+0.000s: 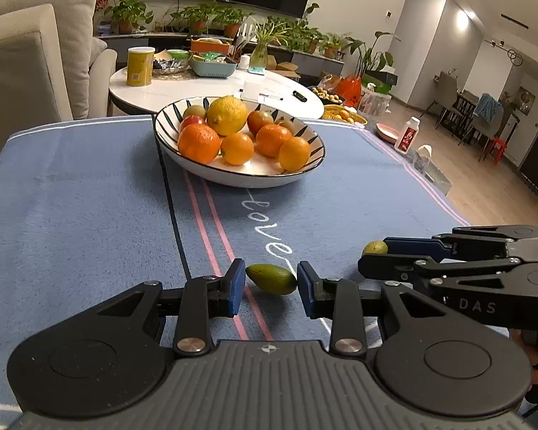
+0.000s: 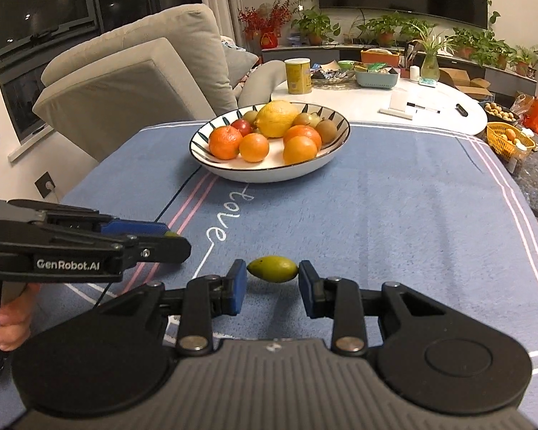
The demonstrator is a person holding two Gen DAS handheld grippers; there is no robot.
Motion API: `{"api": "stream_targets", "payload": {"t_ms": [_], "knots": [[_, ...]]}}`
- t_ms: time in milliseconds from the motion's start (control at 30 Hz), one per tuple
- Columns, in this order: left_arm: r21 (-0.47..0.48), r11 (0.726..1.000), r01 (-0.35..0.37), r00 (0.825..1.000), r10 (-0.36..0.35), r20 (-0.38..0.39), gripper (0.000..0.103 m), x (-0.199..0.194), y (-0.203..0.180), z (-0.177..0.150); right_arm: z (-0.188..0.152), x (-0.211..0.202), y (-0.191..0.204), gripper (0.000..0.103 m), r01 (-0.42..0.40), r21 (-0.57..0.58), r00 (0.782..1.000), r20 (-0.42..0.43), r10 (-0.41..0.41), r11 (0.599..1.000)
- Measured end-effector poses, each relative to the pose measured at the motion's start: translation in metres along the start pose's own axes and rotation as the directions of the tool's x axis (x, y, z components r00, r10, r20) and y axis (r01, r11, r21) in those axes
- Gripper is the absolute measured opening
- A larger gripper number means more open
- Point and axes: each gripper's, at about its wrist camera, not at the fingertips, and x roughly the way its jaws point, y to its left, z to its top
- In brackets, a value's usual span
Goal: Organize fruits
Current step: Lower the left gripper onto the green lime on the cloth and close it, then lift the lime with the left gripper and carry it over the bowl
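The tabletop carries the fruit bowl at its far end, the collection point. You hold each gripper low, fingers bracketing one small green fruit lengthwise: left gripper on green fruit, right gripper on second green fruit. Pads touch the fruit tips; firm clamping cannot be confirmed.

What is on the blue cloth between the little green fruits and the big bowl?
Nothing but bare blue cloth with "love" stitching lies between each green fruit and the bowl, in both wrist views.
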Motion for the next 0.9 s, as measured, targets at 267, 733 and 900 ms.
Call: {"api": "stream_targets", "payload": {"t_ms": [267,733,900], "knots": [[-0.025,1.000,-0.001,0.999,0.002,0.049,0.030,-0.026,-0.001,0.000,0.003,-0.012,0.001,0.084,0.005,-0.004,1.000,0.031,-0.005,1.000],[-0.038,0.999,-0.022,0.991,0.027,0.130,0.030,-0.070,-0.012,-0.003,0.004,-0.045,0.017,0.084,0.014,-0.027,0.994,0.108,-0.011,1.000],[-0.043,0.999,-0.026,0.985,0.033,0.167,0.030,-0.087,-0.018,-0.006,0.005,-0.059,0.023,0.084,0.016,-0.039,0.990,0.142,-0.010,0.999]]}}
